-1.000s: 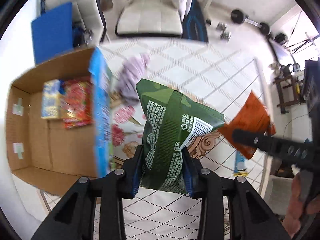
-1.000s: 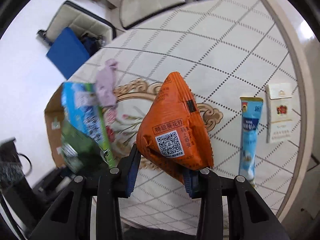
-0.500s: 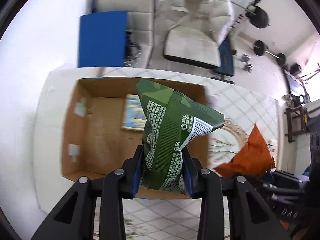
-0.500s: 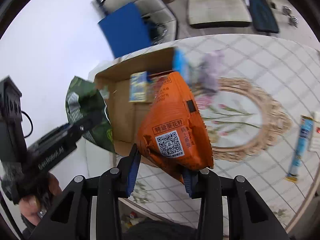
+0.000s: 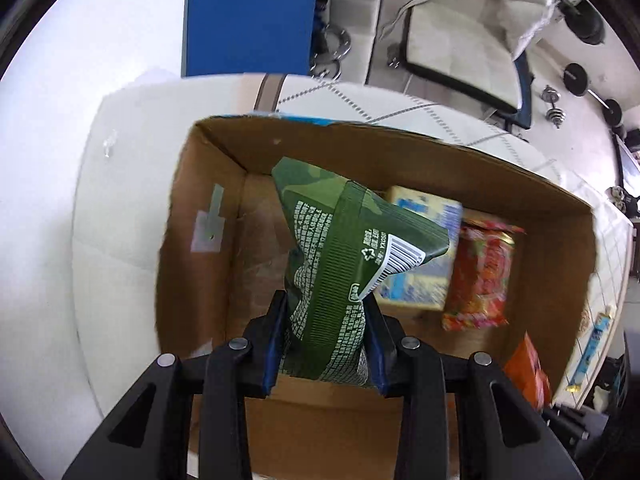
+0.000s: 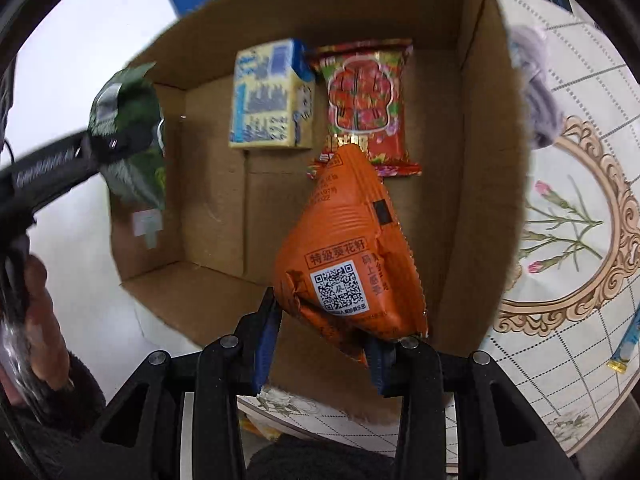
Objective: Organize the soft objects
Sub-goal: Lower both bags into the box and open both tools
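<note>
My left gripper [image 5: 326, 338] is shut on a green snack bag [image 5: 344, 256] and holds it over the left half of an open cardboard box [image 5: 208, 200]. My right gripper [image 6: 322, 338] is shut on an orange snack bag [image 6: 348, 256] and holds it over the box's near right part [image 6: 472, 120]. A blue and yellow carton [image 6: 268, 96] and a red snack packet [image 6: 366, 100] lie on the box floor. The green bag and left gripper show at the left in the right wrist view [image 6: 128, 132]. The orange bag shows at the lower right in the left wrist view [image 5: 528, 372].
The box stands on a round table with a patterned cloth [image 6: 572, 208]. A purple soft item [image 6: 536, 76] lies on the cloth beside the box. A blue stick sachet [image 5: 592, 344] lies near the table's edge. A blue panel [image 5: 248, 16] and a white chair [image 5: 460, 40] stand beyond.
Both grippers have swung left from over the table to over the open box, each still holding its bag. The box now fills both views.
</note>
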`<action>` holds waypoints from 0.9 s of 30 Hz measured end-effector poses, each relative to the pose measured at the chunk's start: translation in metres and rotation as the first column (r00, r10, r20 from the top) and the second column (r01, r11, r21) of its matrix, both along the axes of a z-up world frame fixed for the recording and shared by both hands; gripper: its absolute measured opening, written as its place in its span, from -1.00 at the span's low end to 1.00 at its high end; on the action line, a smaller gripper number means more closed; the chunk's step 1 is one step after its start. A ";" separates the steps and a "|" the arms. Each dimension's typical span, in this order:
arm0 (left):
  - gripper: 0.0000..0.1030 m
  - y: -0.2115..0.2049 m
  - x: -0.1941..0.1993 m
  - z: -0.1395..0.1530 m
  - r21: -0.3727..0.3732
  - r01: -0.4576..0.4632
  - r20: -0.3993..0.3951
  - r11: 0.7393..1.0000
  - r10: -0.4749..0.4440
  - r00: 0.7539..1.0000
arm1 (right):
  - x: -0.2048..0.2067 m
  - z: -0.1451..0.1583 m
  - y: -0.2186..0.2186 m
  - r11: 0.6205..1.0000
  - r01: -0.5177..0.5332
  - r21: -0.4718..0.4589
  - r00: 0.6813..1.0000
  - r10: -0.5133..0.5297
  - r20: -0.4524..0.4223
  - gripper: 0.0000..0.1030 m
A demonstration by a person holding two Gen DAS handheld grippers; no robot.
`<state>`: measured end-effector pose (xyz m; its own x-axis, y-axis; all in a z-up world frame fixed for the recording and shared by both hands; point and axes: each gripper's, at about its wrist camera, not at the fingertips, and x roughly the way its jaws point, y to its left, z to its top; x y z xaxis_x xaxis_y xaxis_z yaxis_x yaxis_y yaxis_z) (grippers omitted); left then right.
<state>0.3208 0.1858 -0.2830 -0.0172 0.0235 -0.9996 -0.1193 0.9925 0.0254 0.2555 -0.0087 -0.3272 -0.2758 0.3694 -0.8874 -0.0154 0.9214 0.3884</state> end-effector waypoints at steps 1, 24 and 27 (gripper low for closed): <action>-0.37 0.001 0.003 -0.004 -0.003 0.003 -0.008 1.000 -0.003 1.000 | 0.001 -0.003 0.002 1.000 0.002 -0.008 1.000 -0.002 -0.003 -0.21; 0.72 0.006 -0.014 0.037 -0.026 0.028 0.056 0.999 -0.027 0.998 | 0.001 0.041 0.010 0.981 -0.010 -0.195 0.990 0.038 0.139 0.60; 0.85 0.000 -0.035 0.048 -0.004 0.054 0.095 0.999 -0.054 0.994 | -0.008 0.058 0.007 0.972 0.001 -0.237 0.977 0.050 0.206 0.82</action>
